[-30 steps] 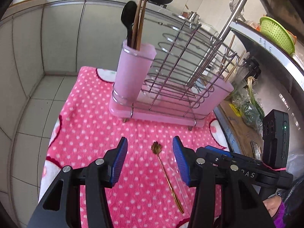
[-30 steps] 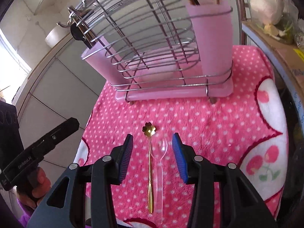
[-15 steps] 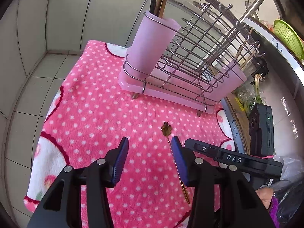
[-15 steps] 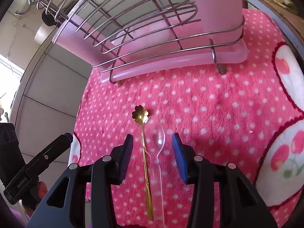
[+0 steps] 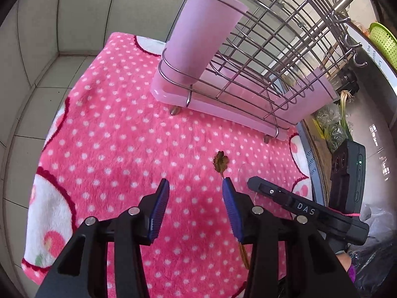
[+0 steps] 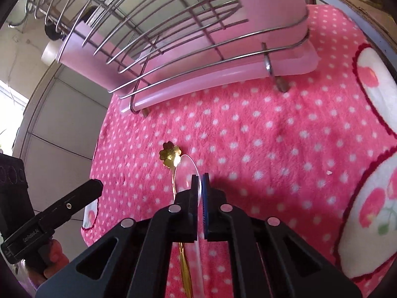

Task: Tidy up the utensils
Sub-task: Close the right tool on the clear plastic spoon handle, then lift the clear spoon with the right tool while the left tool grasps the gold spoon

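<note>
A clear plastic spoon [image 6: 184, 173] and a gold spoon with a flower-shaped bowl [image 6: 170, 154] lie side by side on the pink polka-dot cloth [image 6: 273, 134]. My right gripper [image 6: 201, 181] is shut on the clear spoon just behind its bowl. My left gripper [image 5: 194, 206] is open and empty, low over the cloth, left of the gold spoon [image 5: 220, 162]. The wire rack with a pink utensil cup [image 5: 201, 37] holding dark utensils stands behind.
The rack's pink tray [image 5: 223, 106] sits at the cloth's far side. A counter edge with green vegetables [image 5: 335, 126] lies to the right in the left wrist view. Tiled walls [image 5: 49, 37] border the cloth on the left.
My right gripper moved down and closed on the clear spoon. My left gripper came lower and shifted left of the gold spoon, still open.
</note>
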Available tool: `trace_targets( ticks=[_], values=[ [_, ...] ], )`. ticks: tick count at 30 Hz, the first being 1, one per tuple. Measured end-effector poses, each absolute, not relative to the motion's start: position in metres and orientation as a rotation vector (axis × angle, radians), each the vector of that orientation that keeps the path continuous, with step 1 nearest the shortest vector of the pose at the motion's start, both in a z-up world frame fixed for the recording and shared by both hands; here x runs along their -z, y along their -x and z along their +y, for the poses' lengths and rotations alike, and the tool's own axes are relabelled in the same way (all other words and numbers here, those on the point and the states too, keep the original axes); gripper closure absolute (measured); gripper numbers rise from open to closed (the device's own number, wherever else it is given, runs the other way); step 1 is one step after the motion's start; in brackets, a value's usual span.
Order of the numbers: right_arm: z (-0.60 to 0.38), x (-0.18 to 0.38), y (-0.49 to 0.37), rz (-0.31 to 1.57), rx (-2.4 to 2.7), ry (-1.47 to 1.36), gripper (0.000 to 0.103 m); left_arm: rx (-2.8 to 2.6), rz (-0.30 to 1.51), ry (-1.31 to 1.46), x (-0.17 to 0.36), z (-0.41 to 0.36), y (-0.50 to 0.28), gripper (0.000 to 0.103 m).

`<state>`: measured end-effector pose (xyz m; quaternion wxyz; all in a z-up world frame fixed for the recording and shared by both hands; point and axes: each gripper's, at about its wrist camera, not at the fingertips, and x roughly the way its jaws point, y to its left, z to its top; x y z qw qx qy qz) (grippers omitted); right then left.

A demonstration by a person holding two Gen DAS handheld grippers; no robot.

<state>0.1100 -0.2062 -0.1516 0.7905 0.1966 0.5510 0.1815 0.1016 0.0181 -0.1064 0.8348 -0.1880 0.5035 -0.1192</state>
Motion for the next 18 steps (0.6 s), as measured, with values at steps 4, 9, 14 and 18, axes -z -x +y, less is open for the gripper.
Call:
trace_targets(
  ticks=[4, 9, 14, 18],
  values=[
    [-0.232, 0.140, -0.105, 1.136, -0.329, -0.456, 0.100, 0.305, 1.126, 0.464, 0.113, 0.004, -0.116, 0.060],
    [-0.251, 0.138, -0.099, 1.113, -0.288, -0.483, 0.100, 0.294, 1.141, 0.377, 0.117, -0.022, -0.140, 0.060],
    [-0.263, 0.142, -0.098, 1.110, -0.282, -0.501, 0.100, 0.271, 1.164, 0.309, 0.129, -0.040, -0.159, 0.060],
    [-0.265, 0.143, -0.100, 1.106, -0.279, -0.497, 0.100, 0.265, 1.188, 0.330, 0.141, -0.049, -0.169, 0.065]
  ],
)
